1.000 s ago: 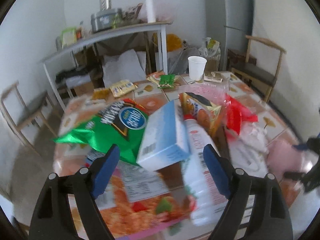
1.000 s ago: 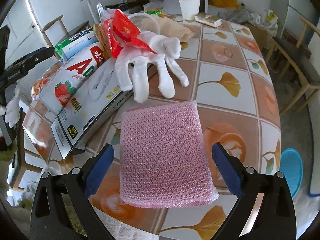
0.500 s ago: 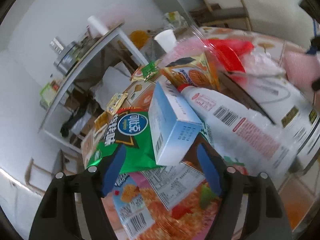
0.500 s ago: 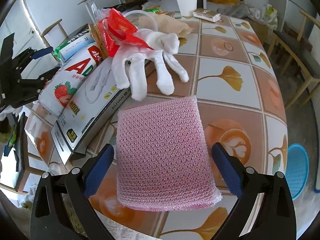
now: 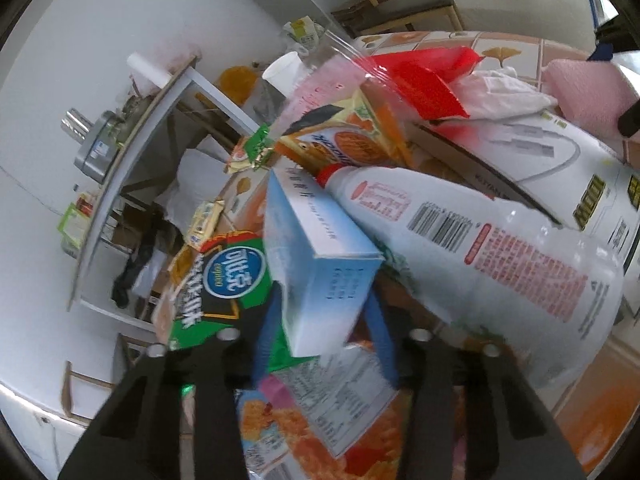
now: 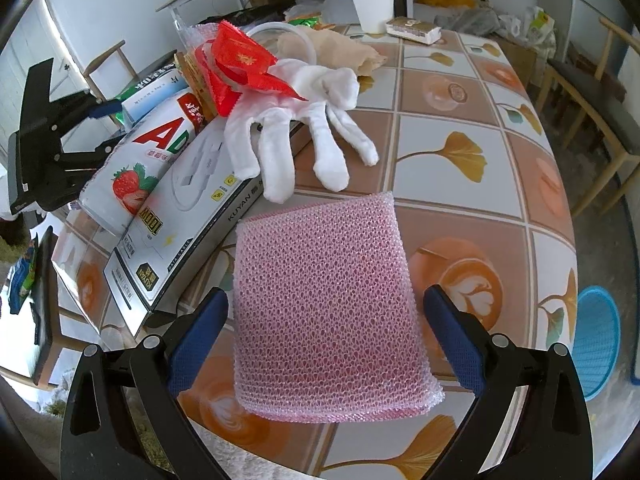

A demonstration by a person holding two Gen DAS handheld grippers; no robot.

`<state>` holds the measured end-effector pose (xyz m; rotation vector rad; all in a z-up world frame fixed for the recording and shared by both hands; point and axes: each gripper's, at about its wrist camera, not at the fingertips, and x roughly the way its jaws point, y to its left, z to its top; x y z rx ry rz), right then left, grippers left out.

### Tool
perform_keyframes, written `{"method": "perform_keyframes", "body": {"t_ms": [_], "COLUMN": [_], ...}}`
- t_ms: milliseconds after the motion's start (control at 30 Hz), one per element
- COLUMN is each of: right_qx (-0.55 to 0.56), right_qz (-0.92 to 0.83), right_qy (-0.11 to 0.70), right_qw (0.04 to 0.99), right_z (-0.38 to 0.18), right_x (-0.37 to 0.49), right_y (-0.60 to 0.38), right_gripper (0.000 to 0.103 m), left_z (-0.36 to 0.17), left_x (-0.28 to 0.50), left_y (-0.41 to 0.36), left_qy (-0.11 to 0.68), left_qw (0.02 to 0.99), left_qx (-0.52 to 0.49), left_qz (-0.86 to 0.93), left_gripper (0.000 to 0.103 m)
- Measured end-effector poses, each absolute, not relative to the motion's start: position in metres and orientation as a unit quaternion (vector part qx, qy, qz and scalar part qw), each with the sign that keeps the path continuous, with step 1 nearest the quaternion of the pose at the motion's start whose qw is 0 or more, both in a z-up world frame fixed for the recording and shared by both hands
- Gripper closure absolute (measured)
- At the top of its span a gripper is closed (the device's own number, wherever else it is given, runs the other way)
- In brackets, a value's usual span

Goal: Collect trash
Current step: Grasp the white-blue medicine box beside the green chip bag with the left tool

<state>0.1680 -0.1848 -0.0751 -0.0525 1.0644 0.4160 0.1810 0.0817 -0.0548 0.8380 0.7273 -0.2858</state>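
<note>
Since a second ago the left tool [image 5: 320, 320] has rolled and clamped on the light blue carton [image 5: 316, 256] between its tips — stiff, light card; right tool [image 6: 324, 336] apart, straddling the soft pink sponge [image 6: 328, 304].

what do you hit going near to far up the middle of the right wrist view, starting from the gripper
right gripper → pink mesh sponge → white glove → red wrapper → paper cup

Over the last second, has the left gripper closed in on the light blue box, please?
Yes. The left gripper has narrowed and advanced along the green snack bag; its blue fingers now clamp the light blue box.
</note>
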Motion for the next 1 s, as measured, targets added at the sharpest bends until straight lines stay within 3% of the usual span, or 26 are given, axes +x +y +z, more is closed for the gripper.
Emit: {"method": "perform_keyframes", "body": {"t_ms": [100, 333, 467, 1000], "right_qx": [-0.026, -0.017, 0.000, 0.098], "right_qz": [0.198, 0.192, 0.192, 0.196], "right_qy": [0.504, 0.504, 0.505, 0.491], "right_qw": [0.840, 0.842, 0.842, 0.843], "right_z": [-0.075, -0.073, -0.071, -0.042], "right_x": [0.168, 0.165, 0.166, 0.159], "right_y": [-0.185, -0.187, -0.190, -0.207], "right_gripper": [0.009, 0.024, 0.026, 0.029], "left_z": [-0.054, -0.034, -0.017, 0.066], "left_x": [0.179, 0.168, 0.161, 0.106], "left_y": [0.081, 0.083, 0.086, 0.122], "left_qy": [0.334, 0.302, 0.281, 0.218], "left_qw": [0.849, 0.880, 0.901, 0.970], "left_qx": [0.388, 0.350, 0.318, 0.037], "left_qz": [-0.131, -0.110, -0.095, -0.102], "left_gripper": [0.068, 0.072, 0.074, 0.075]}}
